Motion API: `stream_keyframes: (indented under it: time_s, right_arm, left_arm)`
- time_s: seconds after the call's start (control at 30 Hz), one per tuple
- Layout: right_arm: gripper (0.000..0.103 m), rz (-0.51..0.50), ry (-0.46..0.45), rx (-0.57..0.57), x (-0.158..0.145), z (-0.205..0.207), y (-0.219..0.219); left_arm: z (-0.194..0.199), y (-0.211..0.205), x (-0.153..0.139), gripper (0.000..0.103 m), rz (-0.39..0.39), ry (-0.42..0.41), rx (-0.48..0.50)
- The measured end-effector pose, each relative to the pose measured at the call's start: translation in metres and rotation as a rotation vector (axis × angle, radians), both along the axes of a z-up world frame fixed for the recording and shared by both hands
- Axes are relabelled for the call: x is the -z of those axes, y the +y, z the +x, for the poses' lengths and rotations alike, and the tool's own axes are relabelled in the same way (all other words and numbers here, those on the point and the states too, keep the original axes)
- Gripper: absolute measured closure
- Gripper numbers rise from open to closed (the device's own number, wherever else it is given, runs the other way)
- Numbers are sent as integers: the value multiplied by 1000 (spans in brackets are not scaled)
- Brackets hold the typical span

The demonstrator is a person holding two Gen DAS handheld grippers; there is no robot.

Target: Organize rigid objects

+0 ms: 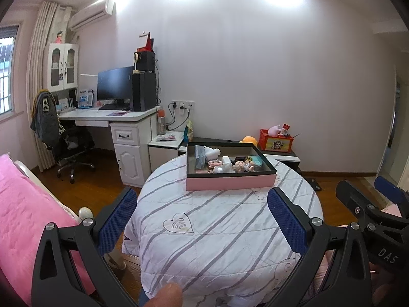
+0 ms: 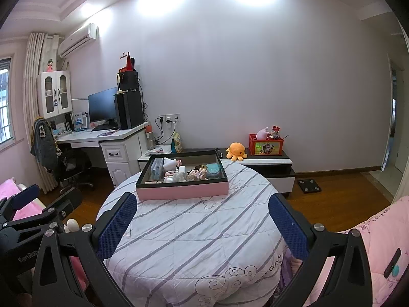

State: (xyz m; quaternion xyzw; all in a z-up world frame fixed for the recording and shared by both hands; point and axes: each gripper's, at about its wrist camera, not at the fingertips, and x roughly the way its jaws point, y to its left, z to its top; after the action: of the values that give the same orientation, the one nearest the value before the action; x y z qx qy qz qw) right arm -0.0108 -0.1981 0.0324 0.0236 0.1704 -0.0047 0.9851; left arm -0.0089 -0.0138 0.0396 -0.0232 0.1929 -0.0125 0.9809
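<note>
Tools left (image 1: pixel 202 220) and right (image 2: pixel 203 223) hover spread, empty, near the pink tray (image 2: pixel 182 189) of trinkets.

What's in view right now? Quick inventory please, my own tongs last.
round table: 1, white striped cloth, centre
box: 1, pink with black rim, table's far side, small items inside
doll: 1, pale, in box
teal case: 1, box's right part
octopus plush: 1, orange, low cabinet behind
red crate: 1, same cabinet
desk: 1, white, left wall
left tongs: 1, blue pads, open
right tongs: 1, blue pads, open
</note>
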Motion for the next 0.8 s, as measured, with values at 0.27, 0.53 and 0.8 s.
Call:
stream_keyframes:
  time_s: [0.27,0.53,0.8]
  right_arm:
    - [0,0,6,4,2,-1,2]
    - [0,-2,5,3,2,0,1]
    - [0,-7,3,6,2,0,2]
  left_arm:
    - [3,3,0,0,9,0,-11]
    - [3,3,3,0,19,0,-7]
    - [1,4,3,0,25,-4,1]
